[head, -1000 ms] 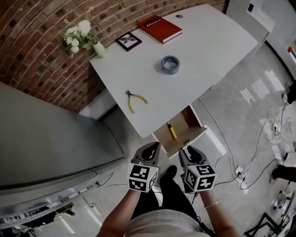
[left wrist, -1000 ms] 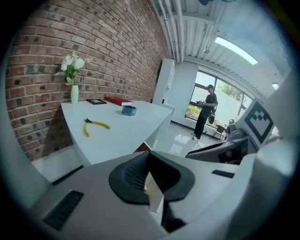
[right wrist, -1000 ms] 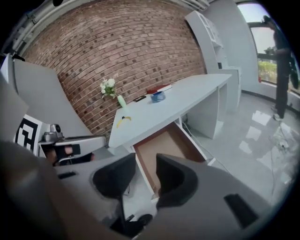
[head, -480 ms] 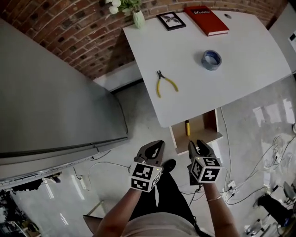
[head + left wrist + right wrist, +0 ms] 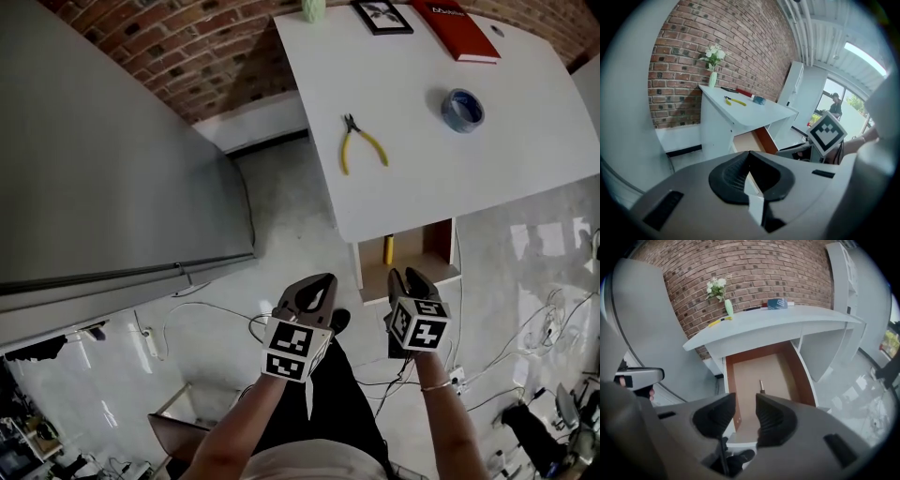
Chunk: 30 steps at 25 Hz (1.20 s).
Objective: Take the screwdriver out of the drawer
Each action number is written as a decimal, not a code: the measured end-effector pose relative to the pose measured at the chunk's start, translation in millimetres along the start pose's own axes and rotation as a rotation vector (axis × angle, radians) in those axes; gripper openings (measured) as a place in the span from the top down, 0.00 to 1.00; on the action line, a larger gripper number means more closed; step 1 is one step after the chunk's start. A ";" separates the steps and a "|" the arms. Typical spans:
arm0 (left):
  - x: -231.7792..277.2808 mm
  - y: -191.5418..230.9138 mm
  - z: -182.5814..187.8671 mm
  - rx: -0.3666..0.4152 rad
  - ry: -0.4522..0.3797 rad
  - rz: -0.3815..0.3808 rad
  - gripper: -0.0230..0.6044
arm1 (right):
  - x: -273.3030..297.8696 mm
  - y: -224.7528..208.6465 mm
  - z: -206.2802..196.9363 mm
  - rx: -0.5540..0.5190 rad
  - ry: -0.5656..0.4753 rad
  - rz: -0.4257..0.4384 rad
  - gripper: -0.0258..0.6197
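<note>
My right gripper (image 5: 745,403): jaws spread, empty | aimed into open drawer (image 5: 745,371) just ahead, to line up on screwdriver (image 5: 761,386) | left gripper (image 5: 749,161): pressed together, idle alongside

White desk (image 5: 469,169) at upper right, with yellow-handled pliers (image 5: 361,145), blue-grey tape (image 5: 462,110), red book (image 5: 457,19). Tan drawer (image 5: 433,255) below, reddish-brown sides, yellow screwdriver (image 5: 388,249) inside. Red-brown brick wall (image 5: 187,47) across the top, pale mortar lines. Grey cabinet (image 5: 94,169) at left. Black-and-white square markers on left gripper (image 5: 312,286) and right gripper (image 5: 411,281).
</note>
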State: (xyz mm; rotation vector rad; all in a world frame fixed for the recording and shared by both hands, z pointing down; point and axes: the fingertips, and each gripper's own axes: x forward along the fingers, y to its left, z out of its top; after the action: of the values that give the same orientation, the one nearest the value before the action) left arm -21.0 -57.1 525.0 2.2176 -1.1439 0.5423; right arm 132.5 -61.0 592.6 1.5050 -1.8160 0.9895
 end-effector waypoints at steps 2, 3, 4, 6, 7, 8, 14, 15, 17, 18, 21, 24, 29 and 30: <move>1.1 4.5 -5.7 -0.005 0.007 0.004 0.98 | 8.4 -0.5 -0.9 -0.014 0.004 -0.006 0.76; 2.0 7.0 -8.4 -0.009 0.009 0.008 0.98 | 12.4 -0.7 -1.0 -0.020 0.006 -0.007 0.76; 3.2 9.3 -11.2 -0.013 0.011 0.012 0.98 | 16.1 -1.2 -1.1 -0.026 0.007 -0.008 0.76; 6.2 12.7 -16.6 -0.025 0.016 0.020 0.98 | 23.1 -3.2 -1.0 -0.035 0.011 -0.012 0.76; 8.3 13.9 -18.7 -0.032 0.018 0.023 0.98 | 26.9 -4.8 -0.7 -0.037 0.012 -0.015 0.76; 11.1 14.8 -20.2 -0.035 0.020 0.025 0.98 | 31.1 -6.6 -0.2 -0.039 0.015 -0.018 0.76; 29.9 20.8 -23.1 -0.013 0.012 0.032 0.98 | 56.0 -14.9 2.2 -0.088 0.026 -0.031 0.76; 32.2 22.9 -23.7 -0.014 0.012 0.033 0.98 | 60.7 -16.0 1.9 -0.102 0.028 -0.034 0.76; 37.2 27.5 -25.9 -0.019 0.010 0.037 0.98 | 72.1 -19.0 1.3 -0.130 0.033 -0.044 0.76; 39.4 29.4 -27.8 -0.022 0.011 0.040 0.98 | 78.1 -20.9 0.3 -0.142 0.037 -0.050 0.76; 43.8 32.5 -35.8 -0.037 0.015 0.048 0.98 | 93.6 -27.1 -7.3 -0.161 0.064 -0.062 0.76; 46.6 36.7 -41.4 -0.052 0.013 0.057 0.98 | 106.6 -31.4 -12.2 -0.165 0.086 -0.070 0.76; 48.3 42.5 -49.3 -0.065 0.006 0.065 0.98 | 124.0 -33.1 -14.3 -0.182 0.099 -0.072 0.76; 48.9 43.7 -50.8 -0.069 0.004 0.067 0.98 | 127.6 -34.3 -14.6 -0.186 0.102 -0.075 0.76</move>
State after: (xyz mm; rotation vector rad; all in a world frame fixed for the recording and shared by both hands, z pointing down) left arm -34.9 -73.2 605.3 2.1255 -1.2197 0.5273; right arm 140.2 -122.6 710.2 1.3741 -1.7170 0.8220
